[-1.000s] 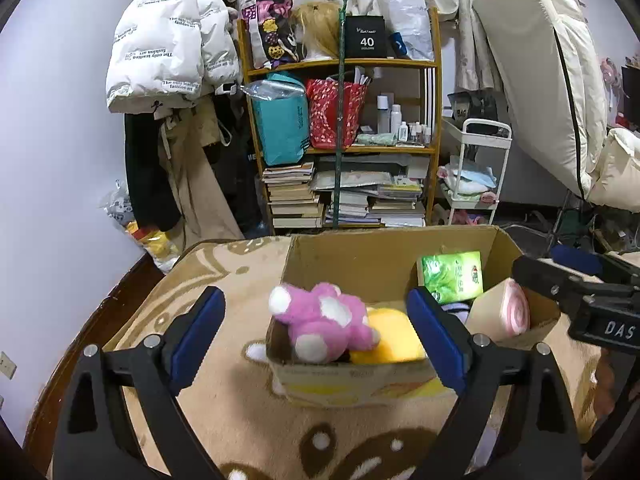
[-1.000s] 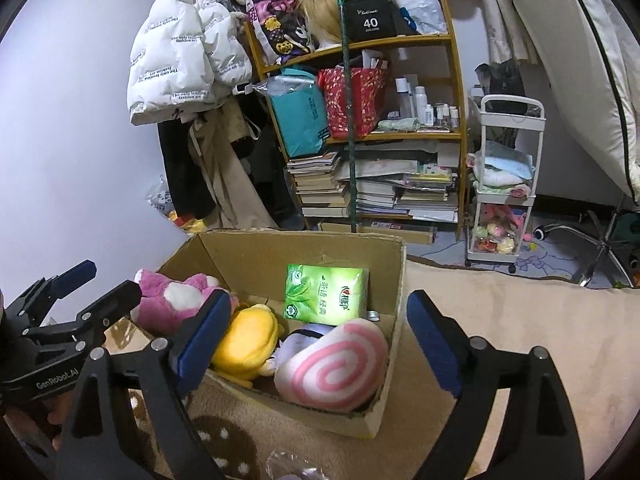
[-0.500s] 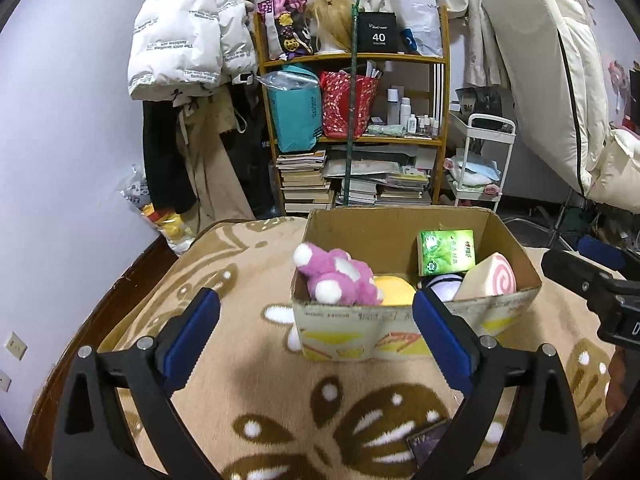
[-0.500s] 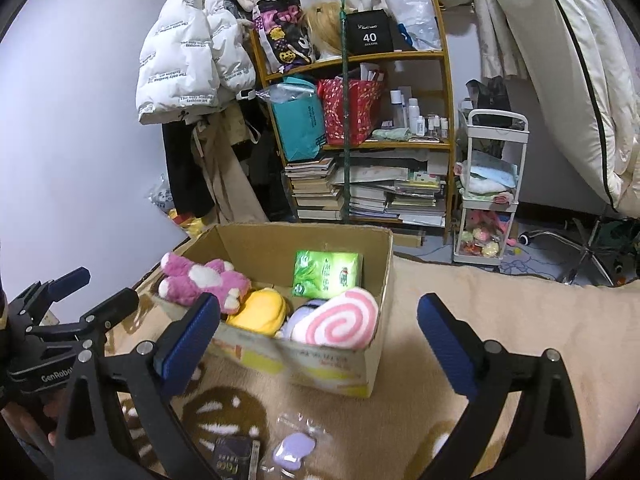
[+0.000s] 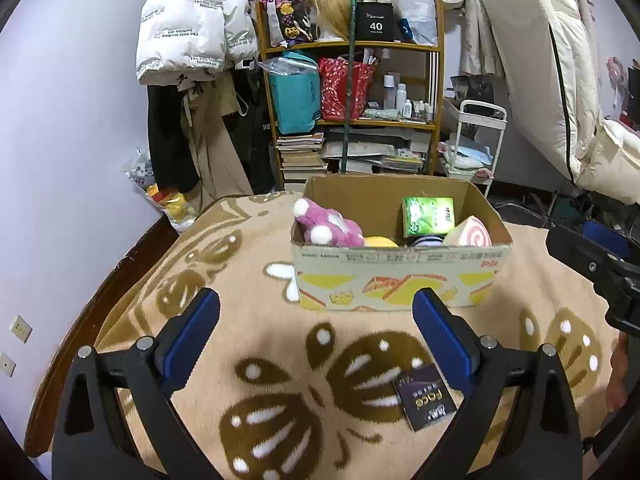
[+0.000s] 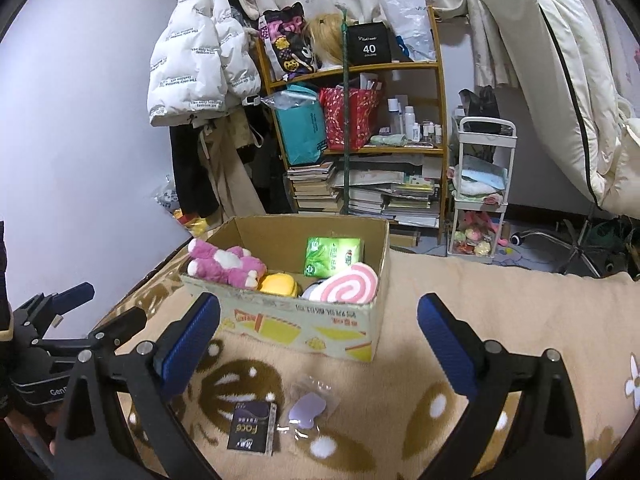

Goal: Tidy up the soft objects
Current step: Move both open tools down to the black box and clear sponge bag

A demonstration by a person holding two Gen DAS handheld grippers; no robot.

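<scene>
Fingers (image 5: 192, 332) spread empty, filled cardboard box (image 5: 400, 280) beyond

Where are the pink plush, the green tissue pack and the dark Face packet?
Pink plush (image 6: 224, 266): right wrist view, on its body.
Green tissue pack (image 6: 332, 256): right wrist view, on its front face.
Face packet (image 6: 251, 426): right wrist view, on its printed top.
</scene>
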